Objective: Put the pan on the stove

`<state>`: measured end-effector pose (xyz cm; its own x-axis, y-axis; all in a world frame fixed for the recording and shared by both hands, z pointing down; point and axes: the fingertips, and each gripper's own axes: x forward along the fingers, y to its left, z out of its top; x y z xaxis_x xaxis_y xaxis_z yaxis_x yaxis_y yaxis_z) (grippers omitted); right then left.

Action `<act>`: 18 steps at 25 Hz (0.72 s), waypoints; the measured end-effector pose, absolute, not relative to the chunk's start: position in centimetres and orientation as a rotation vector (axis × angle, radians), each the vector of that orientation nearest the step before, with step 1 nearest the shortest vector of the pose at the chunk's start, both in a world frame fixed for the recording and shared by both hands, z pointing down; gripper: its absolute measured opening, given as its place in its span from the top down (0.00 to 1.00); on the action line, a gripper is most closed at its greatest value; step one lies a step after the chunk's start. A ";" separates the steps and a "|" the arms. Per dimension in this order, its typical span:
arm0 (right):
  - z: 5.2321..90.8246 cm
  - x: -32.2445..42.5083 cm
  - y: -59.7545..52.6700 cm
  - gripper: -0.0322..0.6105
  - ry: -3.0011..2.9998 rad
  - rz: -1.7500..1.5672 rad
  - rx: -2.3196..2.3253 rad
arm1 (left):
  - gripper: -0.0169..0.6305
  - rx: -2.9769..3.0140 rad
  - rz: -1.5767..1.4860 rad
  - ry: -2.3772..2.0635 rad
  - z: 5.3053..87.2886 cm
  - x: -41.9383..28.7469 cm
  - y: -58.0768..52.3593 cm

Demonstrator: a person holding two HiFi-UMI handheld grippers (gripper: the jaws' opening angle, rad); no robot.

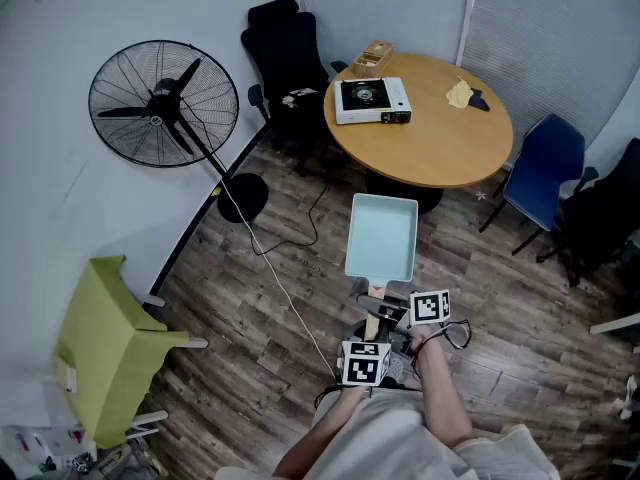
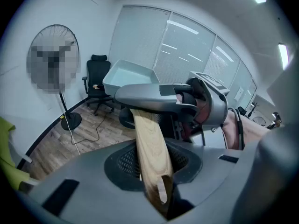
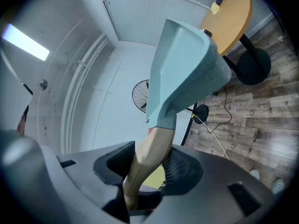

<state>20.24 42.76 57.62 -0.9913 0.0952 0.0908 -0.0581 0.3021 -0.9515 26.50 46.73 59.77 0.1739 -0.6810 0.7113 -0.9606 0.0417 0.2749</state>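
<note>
A pale blue rectangular pan (image 1: 381,236) with a wooden handle (image 1: 374,313) hangs level over the floor, in front of the person. Both grippers clamp that handle. My left gripper (image 1: 371,334) is shut on the handle's near end (image 2: 150,157). My right gripper (image 1: 392,306) is shut on it closer to the pan, and it appears in the left gripper view as the grey body (image 2: 208,107) ahead. The pan (image 3: 186,64) fills the middle of the right gripper view, handle (image 3: 148,155) between the jaws. The white portable stove (image 1: 372,100) sits on the far round table (image 1: 445,143), well apart from the pan.
A standing fan (image 1: 165,103) with a cable (image 1: 280,278) trailing over the wooden floor is at left. A black office chair (image 1: 285,53) stands behind the table, a blue chair (image 1: 545,168) at right, a green chair (image 1: 100,348) at lower left. A wooden box (image 1: 373,58) and yellow cloth (image 1: 460,93) lie on the table.
</note>
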 end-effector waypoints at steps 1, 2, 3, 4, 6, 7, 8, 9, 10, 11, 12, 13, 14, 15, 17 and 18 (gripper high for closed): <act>57.5 19.9 42.6 0.67 -2.434 1.776 -0.037 | 0.81 1.708 0.471 -1.577 59.8 26.2 46.5; 57.5 19.6 42.4 0.67 -2.437 1.771 -0.036 | 0.81 1.711 0.467 -1.579 59.8 25.9 46.4; 57.4 19.3 42.2 0.67 -2.437 1.767 -0.033 | 0.81 1.714 0.460 -1.580 59.7 25.6 46.2; 57.4 19.0 42.1 0.67 -2.439 1.762 -0.035 | 0.81 1.715 0.451 -1.579 59.7 25.3 46.0; 57.2 18.2 41.8 0.67 -2.450 1.748 -0.050 | 0.81 1.717 0.433 -1.577 59.7 24.7 45.6; 57.4 18.0 41.7 0.67 -2.443 1.745 -0.042 | 0.81 1.719 0.427 -1.577 59.7 24.4 45.5; 57.6 17.7 41.5 0.67 -2.433 1.743 -0.028 | 0.81 1.720 0.422 -1.579 59.7 24.1 45.3; 57.7 17.5 41.4 0.67 -2.428 1.739 -0.018 | 0.81 1.722 0.419 -1.581 59.7 23.8 45.2; 57.7 17.1 41.2 0.67 -2.429 1.734 -0.012 | 0.81 1.725 0.416 -1.584 59.7 23.4 45.0; 57.6 16.7 40.9 0.67 -2.433 1.724 -0.008 | 0.81 1.727 0.412 -1.587 59.7 22.9 44.7; 57.5 16.2 40.7 0.67 -2.440 1.713 -0.005 | 0.81 1.729 0.406 -1.588 59.6 22.5 44.4; 57.4 15.7 40.4 0.67 -2.450 1.701 -0.006 | 0.81 1.731 0.399 -1.587 59.6 22.0 44.1; 57.2 15.0 40.1 0.66 -2.464 1.691 -0.015 | 0.82 1.733 0.393 -1.585 59.6 21.5 43.8; 57.0 14.4 39.8 0.66 -2.475 1.687 -0.023 | 0.82 1.735 0.386 -1.582 59.6 21.0 43.5; 57.1 13.4 39.2 0.66 -2.473 1.694 -0.008 | 0.82 1.740 0.379 -1.581 59.6 19.8 42.9; 57.3 13.1 38.9 0.66 -2.468 1.701 0.010 | 0.82 1.744 0.380 -1.584 59.5 19.3 42.7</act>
